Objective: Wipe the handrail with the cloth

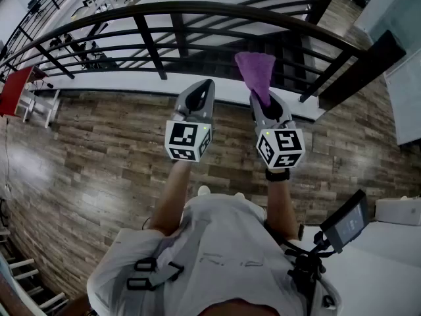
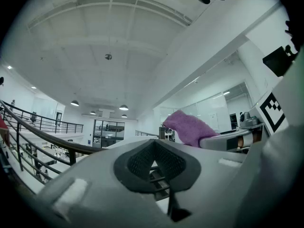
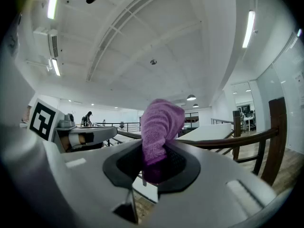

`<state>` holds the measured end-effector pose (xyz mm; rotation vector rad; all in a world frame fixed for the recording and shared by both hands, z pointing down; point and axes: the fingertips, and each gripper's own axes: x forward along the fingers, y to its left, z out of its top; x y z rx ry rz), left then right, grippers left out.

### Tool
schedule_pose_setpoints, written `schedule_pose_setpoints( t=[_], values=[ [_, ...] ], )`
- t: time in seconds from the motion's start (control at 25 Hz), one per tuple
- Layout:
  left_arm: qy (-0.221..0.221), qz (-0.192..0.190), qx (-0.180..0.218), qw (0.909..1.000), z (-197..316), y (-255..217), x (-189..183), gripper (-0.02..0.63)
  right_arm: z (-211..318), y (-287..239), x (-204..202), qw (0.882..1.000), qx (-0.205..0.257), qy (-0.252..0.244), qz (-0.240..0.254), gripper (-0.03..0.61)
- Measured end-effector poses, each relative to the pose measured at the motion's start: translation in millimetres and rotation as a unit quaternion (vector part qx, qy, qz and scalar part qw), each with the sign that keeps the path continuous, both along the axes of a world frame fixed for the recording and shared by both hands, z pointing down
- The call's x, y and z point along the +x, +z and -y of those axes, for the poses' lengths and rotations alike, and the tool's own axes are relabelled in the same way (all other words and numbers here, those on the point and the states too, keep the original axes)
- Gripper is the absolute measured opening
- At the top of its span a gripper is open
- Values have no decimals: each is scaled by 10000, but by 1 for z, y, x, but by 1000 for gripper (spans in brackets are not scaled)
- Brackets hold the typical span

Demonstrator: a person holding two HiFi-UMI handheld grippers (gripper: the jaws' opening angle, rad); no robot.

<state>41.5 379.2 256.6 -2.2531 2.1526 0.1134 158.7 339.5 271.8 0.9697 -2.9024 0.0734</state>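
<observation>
Forearms [image 1: 172,196] extended forward, right hand-held gripper [image 1: 266,101] pinches cloth [image 1: 255,70] near handrail [image 1: 197,8].

A brown and grey wood-plank floor [image 1: 99,157] fills the middle of the head view, with a white ledge [image 1: 118,81] along its far edge. A red piece of furniture [image 1: 14,91] stands at the left edge and a white desk [image 1: 388,255] sits at the lower right. In the gripper views a white ribbed ceiling [image 2: 109,32] spans the upper frame, with round pendant lamps [image 2: 123,107] left of centre, long strip lights [image 3: 248,28] at upper right and glass partitions [image 2: 213,106] at the right.
</observation>
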Motion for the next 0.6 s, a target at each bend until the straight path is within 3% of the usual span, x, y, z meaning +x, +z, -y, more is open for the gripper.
schedule_pose_setpoints(
  t=[0.32,0.6],
  values=[
    [8,-82,-36,10000,-17,4,-27,-1,-11,3,-36,10000,-67,-58,5,78],
    [-115,-232,-138,9996,-40,21,-61,0,-44,12,-91,9975,70,-701,-19,80]
  ],
)
